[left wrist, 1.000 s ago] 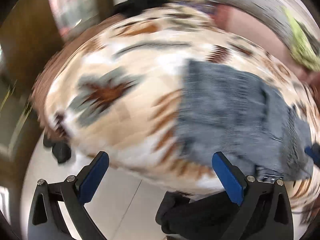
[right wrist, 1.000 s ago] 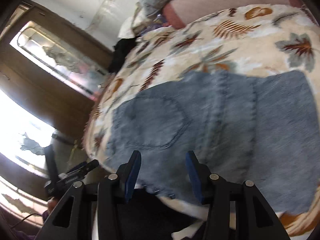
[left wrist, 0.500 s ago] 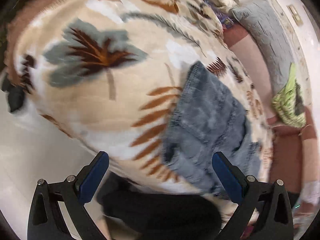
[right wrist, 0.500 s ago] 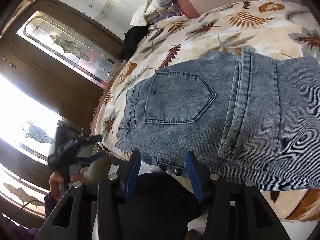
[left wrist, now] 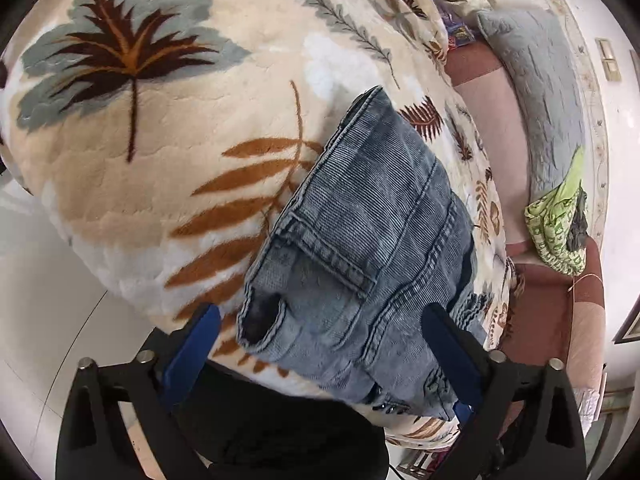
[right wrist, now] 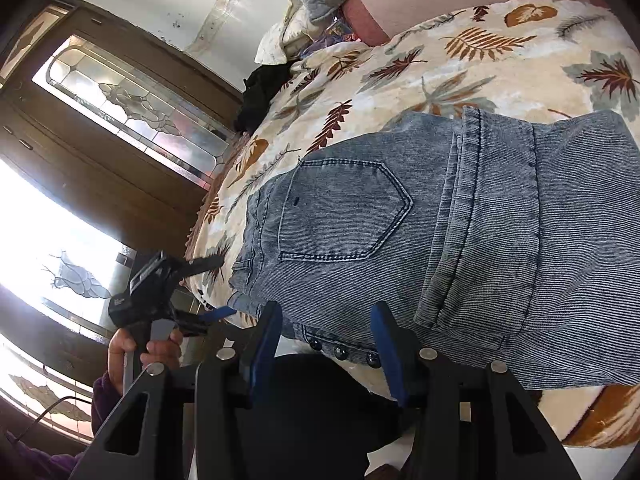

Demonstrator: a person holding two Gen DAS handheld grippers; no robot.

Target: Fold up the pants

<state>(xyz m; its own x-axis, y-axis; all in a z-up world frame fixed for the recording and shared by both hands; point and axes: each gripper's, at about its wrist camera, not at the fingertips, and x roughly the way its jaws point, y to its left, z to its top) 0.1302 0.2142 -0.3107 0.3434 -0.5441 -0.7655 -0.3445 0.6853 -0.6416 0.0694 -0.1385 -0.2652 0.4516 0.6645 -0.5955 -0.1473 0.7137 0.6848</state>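
The jeans [right wrist: 460, 248] lie folded across the frame's middle, their buttoned edge just above the empty, half-spread right gripper [right wrist: 326, 344]; the left gripper [left wrist: 320, 344] gapes wide.

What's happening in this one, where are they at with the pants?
A person holds a claw in each hand over blue jeans already folded on a leaf-print blanket. The left claw is wide open near the jeans' edge and grips nothing. The right claw is open too, by the waistband snaps.
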